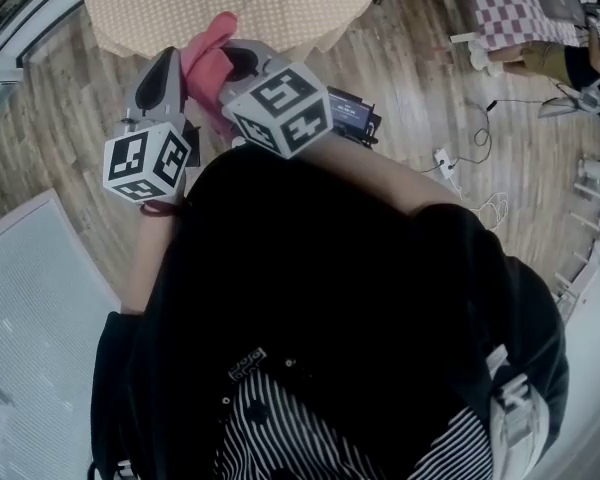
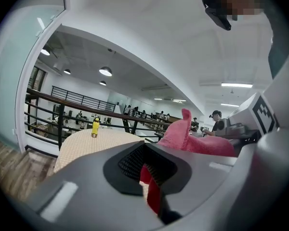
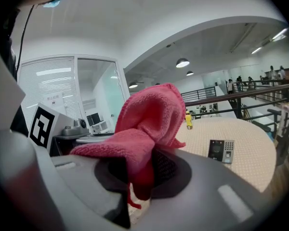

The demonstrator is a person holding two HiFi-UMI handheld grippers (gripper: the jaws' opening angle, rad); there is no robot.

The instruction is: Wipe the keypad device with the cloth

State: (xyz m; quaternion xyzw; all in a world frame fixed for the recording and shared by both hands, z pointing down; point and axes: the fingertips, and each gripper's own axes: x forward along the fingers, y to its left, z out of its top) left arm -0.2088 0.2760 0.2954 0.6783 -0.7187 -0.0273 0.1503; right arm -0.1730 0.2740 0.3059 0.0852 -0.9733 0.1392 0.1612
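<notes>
A pink cloth (image 1: 208, 53) is bunched between my two grippers, held up in front of my chest. My right gripper (image 3: 144, 172) is shut on the cloth (image 3: 147, 124), which bulges up over its jaws. My left gripper (image 2: 147, 170) is shut too, with a red strip of cloth (image 2: 152, 189) pinched in its jaws. The rest of the cloth (image 2: 192, 138) shows to its right. In the head view the left gripper (image 1: 165, 73) and right gripper (image 1: 242, 63) are close together. The keypad device (image 3: 220, 150) lies flat on the round beige table (image 3: 245, 143), well beyond both grippers.
A small yellow bottle (image 3: 188, 120) stands far back on the table (image 1: 180, 8). A dark box (image 1: 352, 116) sits on the wood floor to my right, with cables and a power strip (image 1: 445, 160) beyond it. A black railing (image 2: 62, 109) runs behind the table.
</notes>
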